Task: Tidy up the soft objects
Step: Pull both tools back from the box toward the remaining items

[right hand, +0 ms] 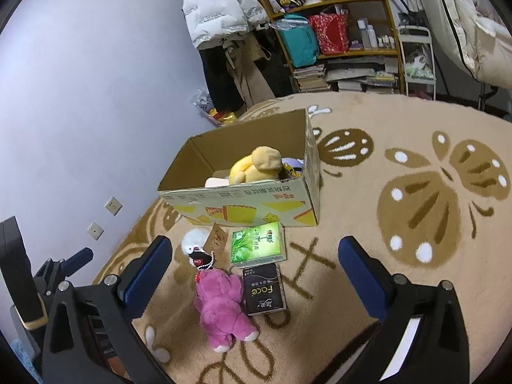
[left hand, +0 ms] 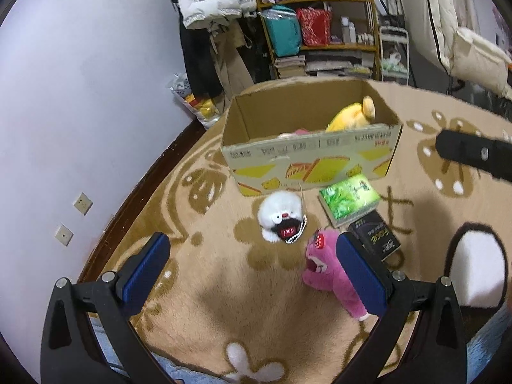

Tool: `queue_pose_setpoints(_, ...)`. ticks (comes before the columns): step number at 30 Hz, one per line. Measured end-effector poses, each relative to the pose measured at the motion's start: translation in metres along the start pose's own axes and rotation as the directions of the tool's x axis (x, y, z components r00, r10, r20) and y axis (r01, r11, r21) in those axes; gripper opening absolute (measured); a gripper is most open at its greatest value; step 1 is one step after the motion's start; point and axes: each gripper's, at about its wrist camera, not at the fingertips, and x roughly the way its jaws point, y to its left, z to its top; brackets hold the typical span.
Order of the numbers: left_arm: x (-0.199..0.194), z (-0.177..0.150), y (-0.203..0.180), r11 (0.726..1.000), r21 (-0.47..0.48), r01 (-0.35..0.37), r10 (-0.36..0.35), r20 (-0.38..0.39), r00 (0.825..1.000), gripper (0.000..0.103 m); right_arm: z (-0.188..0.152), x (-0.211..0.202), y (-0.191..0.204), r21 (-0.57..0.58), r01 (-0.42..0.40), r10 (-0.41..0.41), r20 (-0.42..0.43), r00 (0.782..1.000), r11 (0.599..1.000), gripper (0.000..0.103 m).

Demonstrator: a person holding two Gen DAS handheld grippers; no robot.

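An open cardboard box (left hand: 307, 156) (right hand: 249, 208) stands on the rug with a yellow plush (left hand: 352, 116) (right hand: 256, 168) inside. In front of it lie a white fluffy plush (left hand: 283, 219) (right hand: 195, 244) and a pink plush bear (left hand: 332, 275) (right hand: 224, 307). My left gripper (left hand: 252, 272) is open and empty above the rug, with the pink bear by its right finger. My right gripper (right hand: 256, 278) is open and empty, raised above the pink bear. The right gripper's body shows in the left wrist view (left hand: 473, 156).
A green tissue pack (left hand: 350, 198) (right hand: 257, 244) and a black "Face" pack (left hand: 376, 238) (right hand: 264, 289) lie beside the plushes. The wall (left hand: 80, 96) runs along the left. A shelf (left hand: 320, 22) and hanging coats stand behind the box. The butterfly rug (right hand: 416, 208) spreads right.
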Motion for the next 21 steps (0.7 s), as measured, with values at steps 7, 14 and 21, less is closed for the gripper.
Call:
queue_pose_setpoints(7,0.020,-0.003,-0.006,1.000,-0.013,0.028,-0.029,-0.046,0.999,0.102,-0.002,0.022,-0.011,0.039,0.021,-0.020,-0.023,1.000,0.999,0.103)
queue_pose_setpoints(14,0.041,-0.001,-0.014,0.998,0.022,0.052,-0.050,-0.090,0.995,0.102,-0.003,0.042,-0.016,0.052,0.015,-0.011,-0.089,0.996,0.999,0.103)
queue_pose_setpoints(21,0.057,-0.003,-0.019,0.997,0.019,0.076,-0.073,-0.123,0.990,0.103,-0.011,0.072,-0.015,0.051,0.001,0.009,-0.197,0.980,0.999,0.103)
